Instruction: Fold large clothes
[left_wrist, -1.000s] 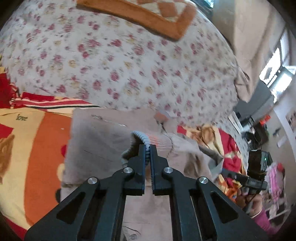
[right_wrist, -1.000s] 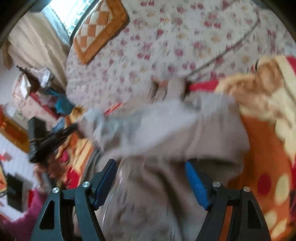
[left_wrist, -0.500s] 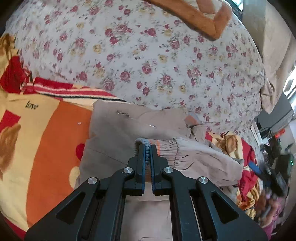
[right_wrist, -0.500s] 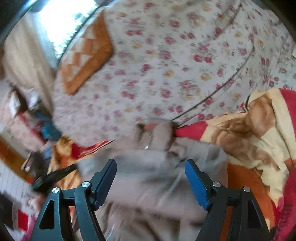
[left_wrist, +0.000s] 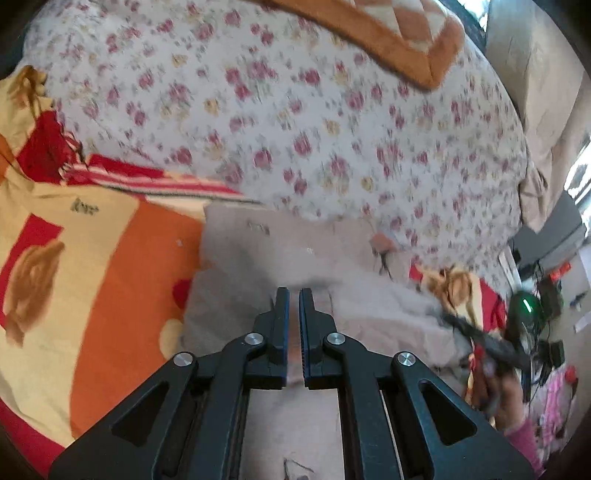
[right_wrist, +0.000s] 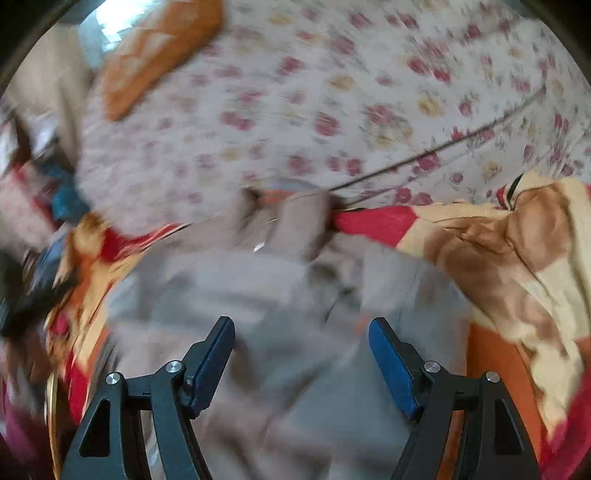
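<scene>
— Beige jacket (left_wrist: 280, 258) lies on the orange blanket (left_wrist: 122, 258), right under both grippers; its length runs away from me, collar toward the floral quilt (left_wrist: 295, 129).
— Jaws?
— Left gripper (left_wrist: 294, 295) clenched, no cloth showing at the tips; right gripper (right_wrist: 301, 332) released, jaws wide over the rumpled, blurred middle.

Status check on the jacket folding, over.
Left claw shut, nothing clearly pinched. Right claw open, empty, above the beige jacket. Jacket rumpled on patterned blanket. Nothing blocking.
</scene>
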